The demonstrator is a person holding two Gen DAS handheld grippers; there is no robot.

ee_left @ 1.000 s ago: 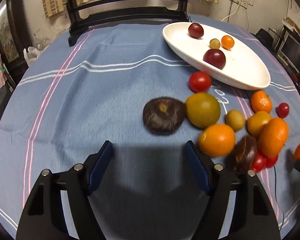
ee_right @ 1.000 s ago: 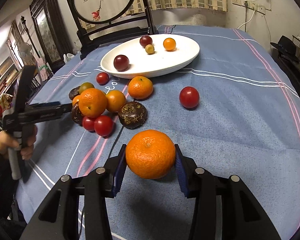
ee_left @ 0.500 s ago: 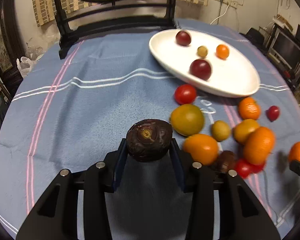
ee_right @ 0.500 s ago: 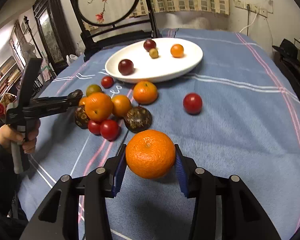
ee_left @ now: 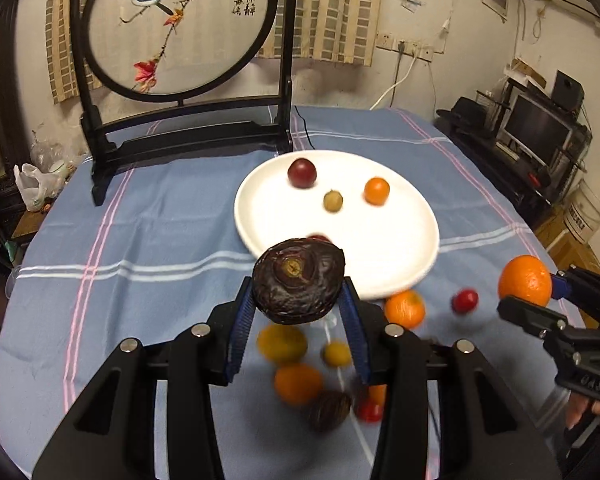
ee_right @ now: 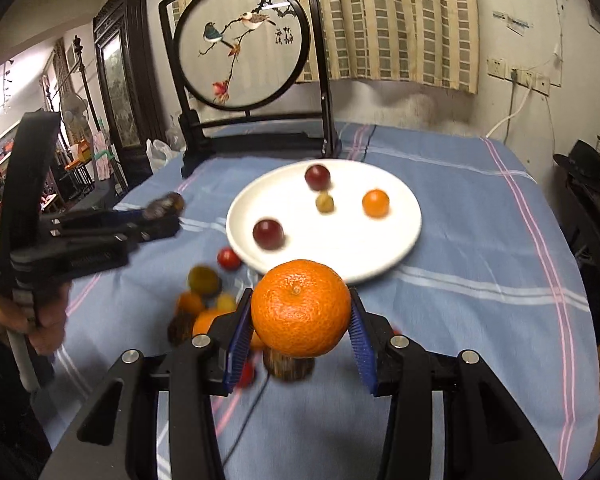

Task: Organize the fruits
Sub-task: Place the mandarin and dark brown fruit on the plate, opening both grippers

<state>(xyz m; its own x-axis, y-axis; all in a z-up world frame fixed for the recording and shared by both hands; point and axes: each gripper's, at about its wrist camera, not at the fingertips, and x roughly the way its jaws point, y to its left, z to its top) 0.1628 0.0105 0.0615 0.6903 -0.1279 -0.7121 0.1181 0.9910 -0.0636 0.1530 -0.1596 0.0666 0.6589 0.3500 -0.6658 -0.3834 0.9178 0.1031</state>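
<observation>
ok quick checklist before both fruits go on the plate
1. Left gripper shut on dark fruit: ok.
2. Right gripper shut on orange: ok.
3. Both fruits lifted off the cloth: ok.
4. Plate has bare room at its near side: ok.
5. The two grippers apart from each other: ok.
6. Fruits over the plate yet: cannot tell.

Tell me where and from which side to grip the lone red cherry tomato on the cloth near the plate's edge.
Grip the red cherry tomato across its round middle, coming straight down from above. It is a small smooth ball, so any pair of opposite sides would probably do, but a low approach risks bumping the small orange close beside it. A soft squeeze seems wise. Both grippers are full now.
</observation>
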